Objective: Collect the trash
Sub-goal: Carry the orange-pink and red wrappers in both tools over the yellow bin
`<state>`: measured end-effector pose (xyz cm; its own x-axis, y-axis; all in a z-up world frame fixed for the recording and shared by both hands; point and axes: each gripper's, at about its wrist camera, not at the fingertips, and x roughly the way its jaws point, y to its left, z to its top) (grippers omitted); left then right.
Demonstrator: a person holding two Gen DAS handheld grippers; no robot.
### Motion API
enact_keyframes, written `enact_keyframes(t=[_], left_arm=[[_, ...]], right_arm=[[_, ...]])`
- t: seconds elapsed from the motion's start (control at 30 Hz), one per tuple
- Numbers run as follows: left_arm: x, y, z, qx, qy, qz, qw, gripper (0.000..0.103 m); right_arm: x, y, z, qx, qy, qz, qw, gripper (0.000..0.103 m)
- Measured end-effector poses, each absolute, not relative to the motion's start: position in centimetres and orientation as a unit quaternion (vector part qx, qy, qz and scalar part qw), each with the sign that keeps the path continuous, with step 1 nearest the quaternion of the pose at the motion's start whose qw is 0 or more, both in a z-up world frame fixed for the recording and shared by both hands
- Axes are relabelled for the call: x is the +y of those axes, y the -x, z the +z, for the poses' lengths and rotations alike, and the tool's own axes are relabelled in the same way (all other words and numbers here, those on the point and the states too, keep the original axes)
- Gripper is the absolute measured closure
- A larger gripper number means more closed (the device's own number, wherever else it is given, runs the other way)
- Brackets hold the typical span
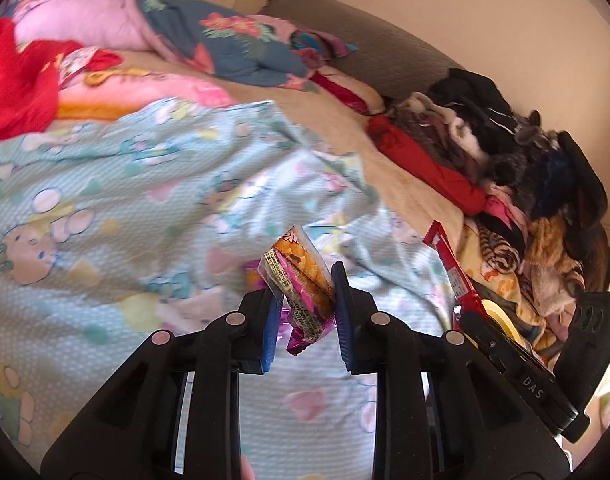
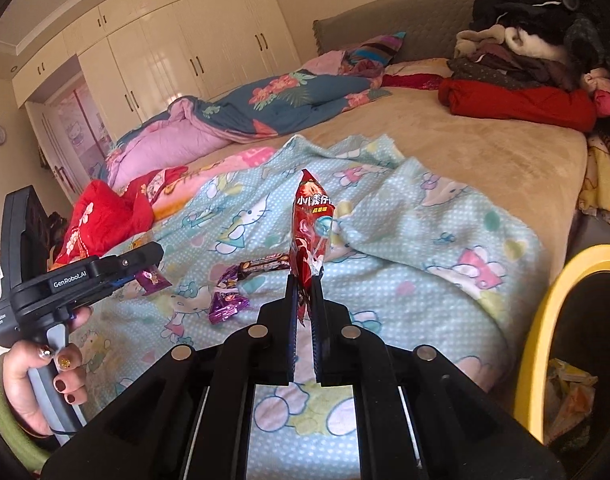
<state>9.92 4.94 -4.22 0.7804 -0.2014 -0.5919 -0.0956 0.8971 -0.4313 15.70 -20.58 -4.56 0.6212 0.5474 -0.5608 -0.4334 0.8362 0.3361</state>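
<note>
While both jaws stay pinched shut, right gripper [image 2: 303, 292] on the red packet [image 2: 311, 232] and left gripper [image 1: 305, 300] on the purple wrapper [image 1: 301, 284], swing each rightward over the yellow-rimmed bin [image 2: 545, 320], then release.

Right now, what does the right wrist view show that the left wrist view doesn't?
Only the right wrist view shows the purple wrappers loose on the teal blanket, the wardrobe, and trash inside the yellow-rimmed bin. Only the left wrist view shows the left gripper closed on a purple snack wrapper up close. Both show the red snack packet in the right gripper and the clothes pile.
</note>
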Motion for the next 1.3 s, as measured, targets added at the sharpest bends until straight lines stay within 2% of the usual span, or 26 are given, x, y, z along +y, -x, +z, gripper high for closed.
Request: enact_keyframes(t=[0.7, 1.3], left_arm=[[-7.6, -10.5, -0.6, 0.309, 0.158, -0.136, 0.928, 0.085], [-16.5, -9.8, 0.5, 0.302, 0.102, -0.209, 0.925, 0.085]], right_arm=[[-31.7, -12.6, -2.2, 0.295, -0.132, 0.188, 0.927, 0.097], [-40.1, -10.8, -3.1, 0.291, -0.175, 0.116, 0.933, 0.097]])
